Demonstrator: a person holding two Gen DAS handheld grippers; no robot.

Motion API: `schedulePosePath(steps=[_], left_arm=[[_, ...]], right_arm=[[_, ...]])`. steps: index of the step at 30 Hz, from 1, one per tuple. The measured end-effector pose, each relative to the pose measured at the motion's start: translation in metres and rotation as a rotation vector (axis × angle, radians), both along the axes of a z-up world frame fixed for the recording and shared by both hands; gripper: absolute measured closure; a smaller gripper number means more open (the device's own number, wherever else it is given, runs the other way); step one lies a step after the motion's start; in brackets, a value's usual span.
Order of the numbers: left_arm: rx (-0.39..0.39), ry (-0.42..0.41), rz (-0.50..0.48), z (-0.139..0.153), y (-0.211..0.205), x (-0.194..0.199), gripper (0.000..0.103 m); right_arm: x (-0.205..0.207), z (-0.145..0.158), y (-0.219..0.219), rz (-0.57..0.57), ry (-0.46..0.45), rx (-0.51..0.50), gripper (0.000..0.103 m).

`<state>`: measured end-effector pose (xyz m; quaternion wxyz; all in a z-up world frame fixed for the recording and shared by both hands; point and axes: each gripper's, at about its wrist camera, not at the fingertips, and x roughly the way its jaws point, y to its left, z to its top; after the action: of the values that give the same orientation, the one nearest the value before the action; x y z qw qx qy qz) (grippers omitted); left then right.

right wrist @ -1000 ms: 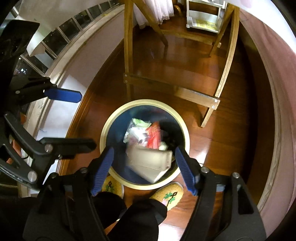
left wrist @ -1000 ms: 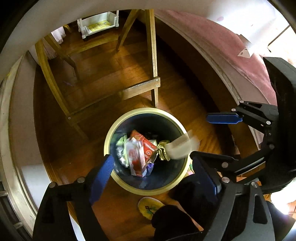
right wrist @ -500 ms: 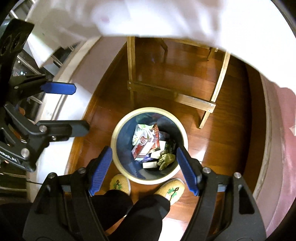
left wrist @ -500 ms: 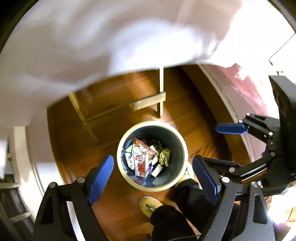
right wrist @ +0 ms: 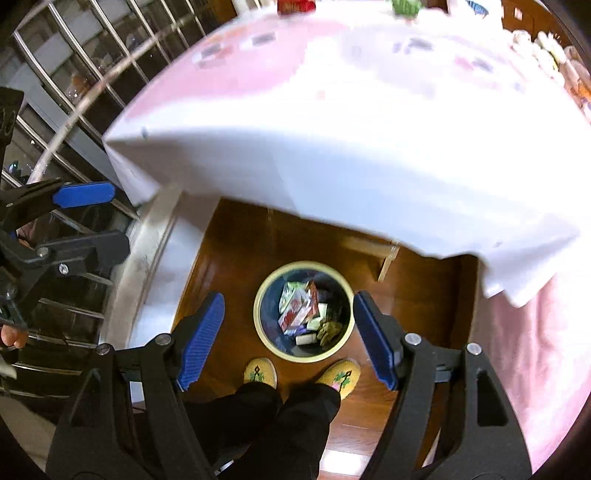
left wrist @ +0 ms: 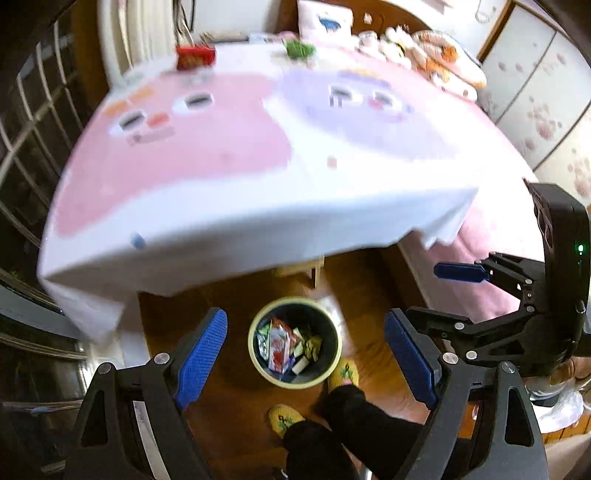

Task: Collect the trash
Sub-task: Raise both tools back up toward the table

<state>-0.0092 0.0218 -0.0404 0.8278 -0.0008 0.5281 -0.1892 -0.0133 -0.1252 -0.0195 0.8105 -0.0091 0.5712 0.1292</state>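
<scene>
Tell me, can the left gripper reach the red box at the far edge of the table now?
Probably yes. The left gripper is open and empty, and the tablecloth before the red box looks bare.

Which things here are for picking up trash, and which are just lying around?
For the trash job:
- bin on the floor, with wrappers inside
- red packet and green lump on the table, possibly trash
- left tongs and right tongs, both open and empty

Just lying around:
- tablecloth
- yellow slippers
- pillow
</scene>
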Motion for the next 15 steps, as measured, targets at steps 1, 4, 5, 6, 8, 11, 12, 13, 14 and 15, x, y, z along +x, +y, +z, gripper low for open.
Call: schedulePosePath(steps=[1,4,5,6,8,11,12,13,14,15], left_arm=[[-0.002,-0.017,0.016,0.018,0.002,0.000,0.015],[-0.022,-0.060,0.048,0.059,0.008,0.002,0.015],[-0.029,-0.074,0.053,0.071,0.009,0.003,0.015],[-0.035,-0.088,0.057,0.084,0.012,0.004,0.015],[-0.037,-0.122,0.062,0.108,0.014,0.009,0.015],[-0.033,-0.159,0.057,0.136,0.018,0.019,0.015],[-0.034,-0.168,0.057,0.145,0.019,0.023,0.015],[-0.038,-0.178,0.055,0.154,0.022,0.030,0.015],[-0.043,-0.186,0.053,0.161,0.023,0.033,0.015],[-0.048,-0.196,0.049,0.170,0.026,0.038,0.015]], right_arm=[[0.002,0.014,0.000,-0.001,-0.014,-0.001,0.033],[0.008,0.054,-0.002,0.001,-0.057,-0.001,0.033],[0.011,0.069,-0.002,0.002,-0.081,-0.005,0.033],[0.013,0.080,-0.001,0.002,-0.098,-0.008,0.033],[0.017,0.106,0.002,0.003,-0.138,-0.009,0.033],[0.026,0.140,0.005,-0.005,-0.193,-0.014,0.033],[0.030,0.152,0.007,-0.009,-0.212,-0.015,0.033],[0.034,0.161,0.010,-0.011,-0.228,-0.015,0.033],[0.038,0.169,0.013,-0.012,-0.241,-0.017,0.033],[0.043,0.179,0.016,-0.013,-0.261,-0.023,0.033]])
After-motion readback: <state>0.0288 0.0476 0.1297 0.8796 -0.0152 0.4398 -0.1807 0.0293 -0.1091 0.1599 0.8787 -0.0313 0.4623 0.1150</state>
